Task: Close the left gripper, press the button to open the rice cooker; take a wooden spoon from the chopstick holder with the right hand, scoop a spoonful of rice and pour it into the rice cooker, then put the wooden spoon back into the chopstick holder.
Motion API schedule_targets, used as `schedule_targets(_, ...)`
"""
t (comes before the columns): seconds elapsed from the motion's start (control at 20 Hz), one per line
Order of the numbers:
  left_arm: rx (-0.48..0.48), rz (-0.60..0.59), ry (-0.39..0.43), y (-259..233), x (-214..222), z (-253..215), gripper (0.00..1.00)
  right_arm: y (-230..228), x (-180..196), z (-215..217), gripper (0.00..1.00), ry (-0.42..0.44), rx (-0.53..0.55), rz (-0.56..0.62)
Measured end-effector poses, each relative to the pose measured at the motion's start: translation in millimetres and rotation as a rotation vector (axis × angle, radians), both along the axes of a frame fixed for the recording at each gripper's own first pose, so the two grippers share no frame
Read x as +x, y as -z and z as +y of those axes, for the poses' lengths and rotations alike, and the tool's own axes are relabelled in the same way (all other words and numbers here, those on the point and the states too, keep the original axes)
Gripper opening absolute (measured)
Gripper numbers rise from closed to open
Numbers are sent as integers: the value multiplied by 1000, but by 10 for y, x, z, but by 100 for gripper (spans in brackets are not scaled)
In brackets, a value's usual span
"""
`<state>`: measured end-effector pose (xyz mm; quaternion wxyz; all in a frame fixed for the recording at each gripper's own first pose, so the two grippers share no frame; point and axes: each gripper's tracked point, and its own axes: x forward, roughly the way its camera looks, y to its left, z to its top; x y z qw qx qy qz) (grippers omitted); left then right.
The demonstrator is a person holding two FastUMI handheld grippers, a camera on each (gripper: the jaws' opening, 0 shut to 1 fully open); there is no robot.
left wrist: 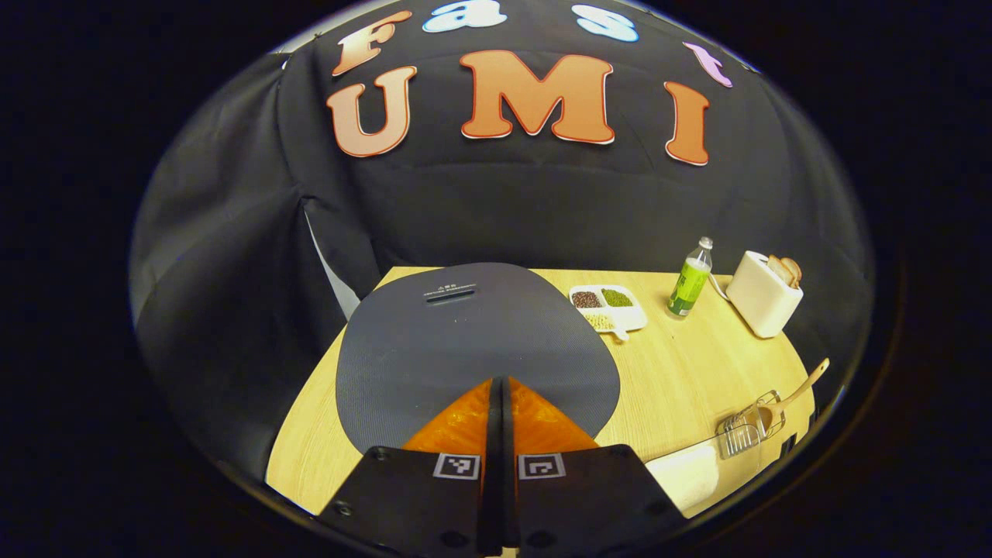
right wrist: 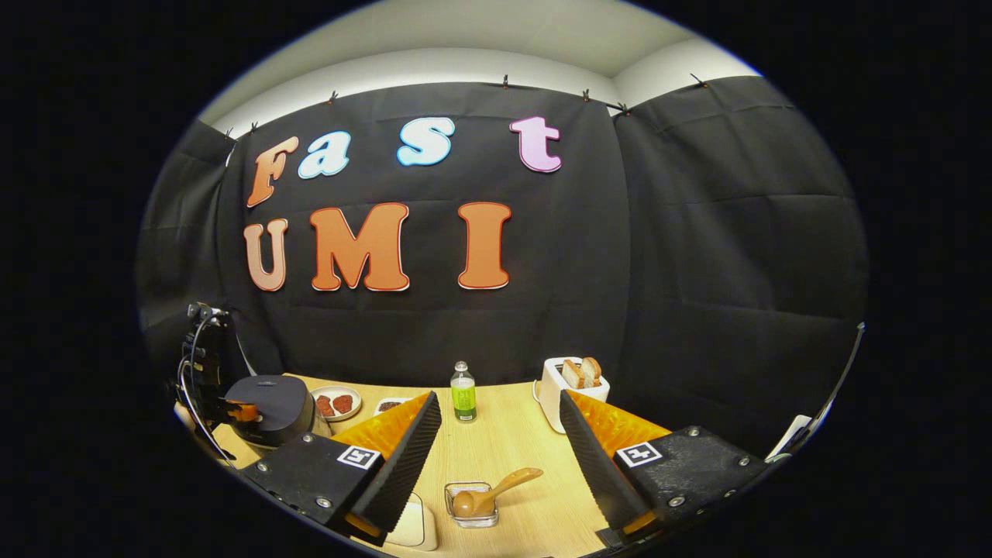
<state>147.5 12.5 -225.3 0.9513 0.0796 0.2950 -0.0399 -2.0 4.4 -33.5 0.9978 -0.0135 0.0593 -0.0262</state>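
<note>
The cooker point(left wrist: 474, 353) hides much of the table point(left wrist: 690, 372) in the left gripper view; its dark lid is down, and the button is hard to pick out, perhaps the slot near the lid's far edge. The left hand-held gripper point(left wrist: 500, 387) has its fingers pressed together with nothing between them, tips just over the lid's near edge. In the right gripper view the same gripper sits at the cooker's side, small and partly cut off at the left.

The right hand-held gripper point(right wrist: 500, 434) stands wide, holding nothing, above the table with the holder point(right wrist: 471, 504) between its fingers and lower down. The holder is a clear wire-framed box near the table's front edge; the spoon point(right wrist: 496, 490) lies in it, bowl down, handle tilted out to the right.

A white container point(left wrist: 686, 474) near the holder is cut off; its contents cannot be made out. A divided tray point(left wrist: 608, 308) holds brown, green and pale grains. A bottle point(left wrist: 690, 279) stands beside a toaster point(left wrist: 763, 294) with bread in its slots.
</note>
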Motion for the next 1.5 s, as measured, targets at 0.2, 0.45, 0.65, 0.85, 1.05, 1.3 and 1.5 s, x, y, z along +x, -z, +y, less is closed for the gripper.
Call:
schedule_targets(0.2,-39,-3,-2,4,1,10,5,9,-57,-6,95,-1,-11,0)
schedule_targets(0.45,22,-52,40,-70,-2,-3,2,-3,-125,-76,93,3,-19,-4)
schedule_targets(0.65,-19,14,15,-43,6,8,1,-29,-130,-132,95,16,-14,-10)
schedule_targets(0.85,30,-19,8,-87,30,91,2,22,-144,-174,95,22,-28,-4)
schedule_targets(1.05,-33,-32,-24,-89,-21,209,7,63,-81,-204,95,26,-16,8)
schedule_targets(1.3,-43,24,-14,-11,-50,164,5,130,57,-97,95,1,-15,19)
schedule_targets(1.5,-46,74,14,13,-32,175,5,155,128,-5,95,-15,-15,18)
